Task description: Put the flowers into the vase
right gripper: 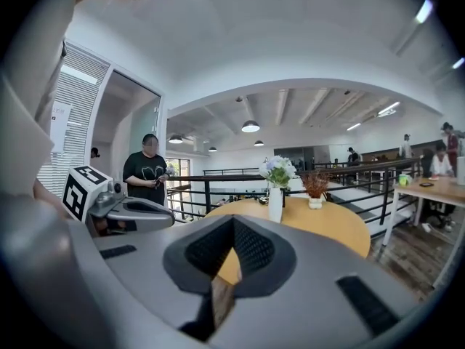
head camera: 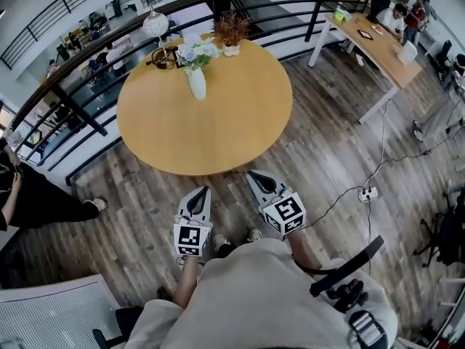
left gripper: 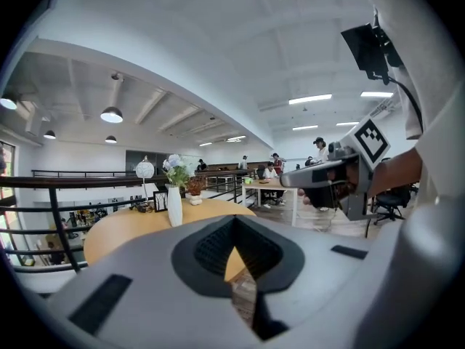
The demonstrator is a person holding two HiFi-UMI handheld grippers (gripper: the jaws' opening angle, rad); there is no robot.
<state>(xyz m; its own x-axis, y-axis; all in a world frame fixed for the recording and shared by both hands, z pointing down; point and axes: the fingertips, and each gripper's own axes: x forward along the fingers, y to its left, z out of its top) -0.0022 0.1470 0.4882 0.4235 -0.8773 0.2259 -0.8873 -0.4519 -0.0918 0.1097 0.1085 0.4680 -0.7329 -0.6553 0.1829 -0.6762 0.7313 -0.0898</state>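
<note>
Behind the vase, dark clutter indistinct at this size.

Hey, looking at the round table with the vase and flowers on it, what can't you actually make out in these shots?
- How the stems sit in the vase: the flowers cover its mouth in all three views.
- What the picture frame shows: too small and far off in every view.
- What the dark object beside the frame is: too small in every view to identify.

We're on an open office mezzanine: black railing, people seated at a long surface, pendant lamps, wood floor.
</note>
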